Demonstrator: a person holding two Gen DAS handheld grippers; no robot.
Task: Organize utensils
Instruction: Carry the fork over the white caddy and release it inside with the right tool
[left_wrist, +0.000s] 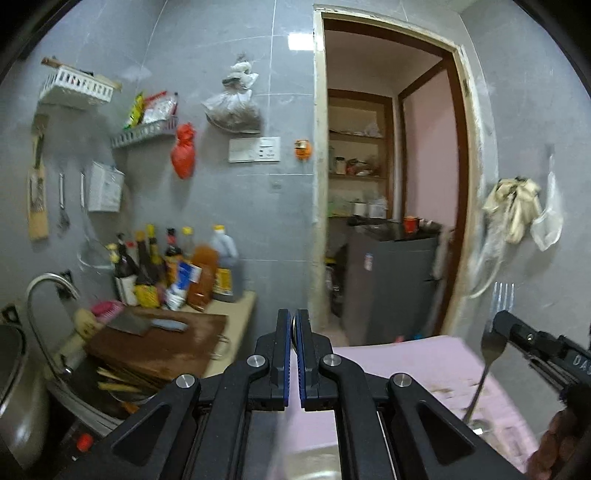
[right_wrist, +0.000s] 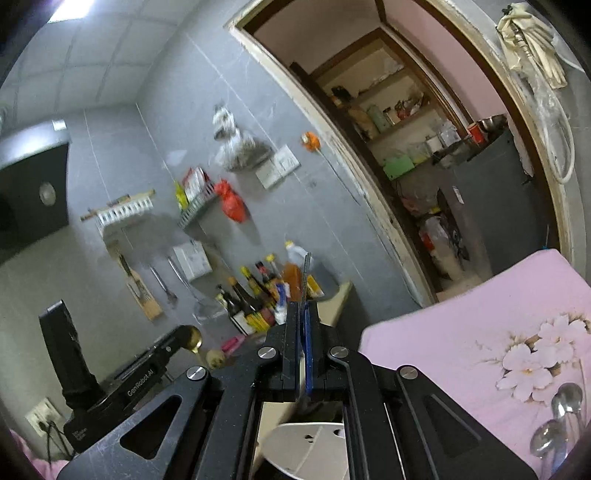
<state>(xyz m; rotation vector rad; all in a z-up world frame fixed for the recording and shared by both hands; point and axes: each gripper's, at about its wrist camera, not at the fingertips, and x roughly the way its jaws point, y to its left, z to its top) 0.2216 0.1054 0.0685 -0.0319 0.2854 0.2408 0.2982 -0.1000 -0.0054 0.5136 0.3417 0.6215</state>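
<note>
My left gripper (left_wrist: 294, 332) is shut on a thin metal utensil, seen edge-on between the pads; in the right wrist view it shows as a gold spoon (right_wrist: 193, 338) held up at the lower left. My right gripper (right_wrist: 303, 321) is shut on a silver fork (right_wrist: 306, 277) seen edge-on; in the left wrist view the fork (left_wrist: 495, 332) stands tines up at the right, above the pink cloth (left_wrist: 424, 365). Two silver spoons (right_wrist: 557, 417) lie on the pink flowered cloth (right_wrist: 461, 332) at the lower right. A white holder (right_wrist: 306, 446) sits below my right gripper.
A counter at left holds a brown cutting board (left_wrist: 162, 343) with a cleaver, sauce bottles (left_wrist: 177, 269), a faucet (left_wrist: 44, 291) and a sink with chopsticks. Utensils and racks hang on the grey tiled wall. An open doorway (left_wrist: 391, 184) leads to shelves and a grey cabinet.
</note>
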